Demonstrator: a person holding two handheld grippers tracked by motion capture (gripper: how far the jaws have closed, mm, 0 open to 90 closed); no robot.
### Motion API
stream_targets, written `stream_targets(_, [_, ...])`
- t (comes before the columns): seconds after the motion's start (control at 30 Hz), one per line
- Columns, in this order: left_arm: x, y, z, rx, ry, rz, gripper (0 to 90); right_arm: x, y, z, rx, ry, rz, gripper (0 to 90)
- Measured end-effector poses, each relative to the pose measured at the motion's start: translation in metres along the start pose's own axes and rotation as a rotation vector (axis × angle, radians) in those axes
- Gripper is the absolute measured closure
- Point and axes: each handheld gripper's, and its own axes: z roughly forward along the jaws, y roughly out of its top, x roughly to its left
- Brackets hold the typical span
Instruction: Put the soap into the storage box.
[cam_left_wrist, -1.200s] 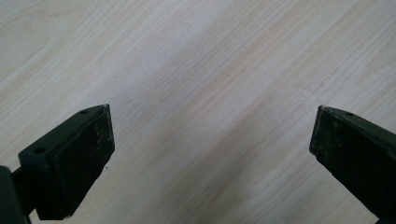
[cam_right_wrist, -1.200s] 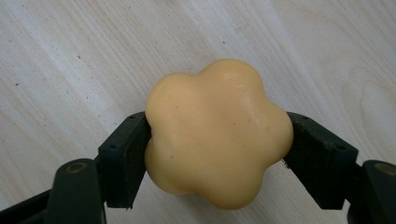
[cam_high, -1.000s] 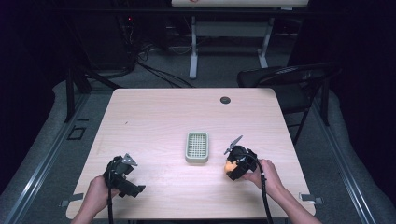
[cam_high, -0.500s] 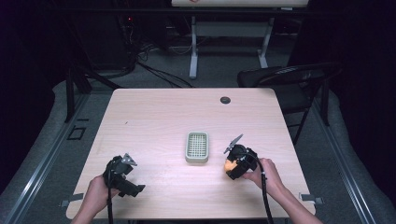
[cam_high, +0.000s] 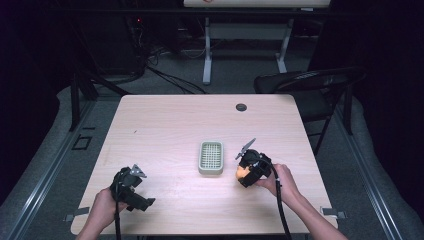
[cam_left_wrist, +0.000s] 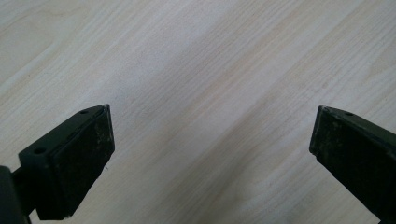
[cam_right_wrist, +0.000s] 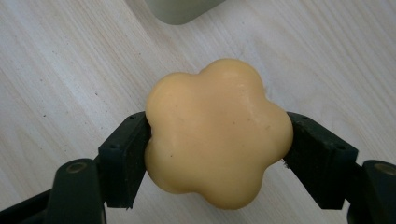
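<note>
A pale orange flower-shaped soap (cam_right_wrist: 217, 135) sits between the jaws of my right gripper (cam_right_wrist: 217, 154), which is shut on its two sides just above the table. From above, the same soap (cam_high: 242, 172) shows as an orange spot at the right gripper (cam_high: 245, 172), right of a green slotted soap dish (cam_high: 210, 157) at the table's middle. A corner of that dish (cam_right_wrist: 182, 9) appears at the top of the right gripper view. My left gripper (cam_high: 131, 186) rests near the front left edge, its jaws wide open over bare wood (cam_left_wrist: 210, 112).
The light wooden table (cam_high: 170, 125) has a dark round grommet (cam_high: 241, 107) near its far edge. A black folding chair (cam_high: 310, 85) stands off the far right corner. A white table frame (cam_high: 207, 45) and cables lie on the floor behind.
</note>
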Motion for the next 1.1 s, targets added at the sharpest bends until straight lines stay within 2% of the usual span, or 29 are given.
stream_targets(0.63, [0.0,0.002,0.002,0.006,-0.006,0.004,0.2,0.0,0.016,-0.008,-0.032,0.003,-0.004,26.1])
stream_targets(1.1, [0.001,0.0,0.0,0.002,-0.003,-0.002,0.2,0.002,0.033,-0.012,-0.033,0.003,-0.032,26.0])
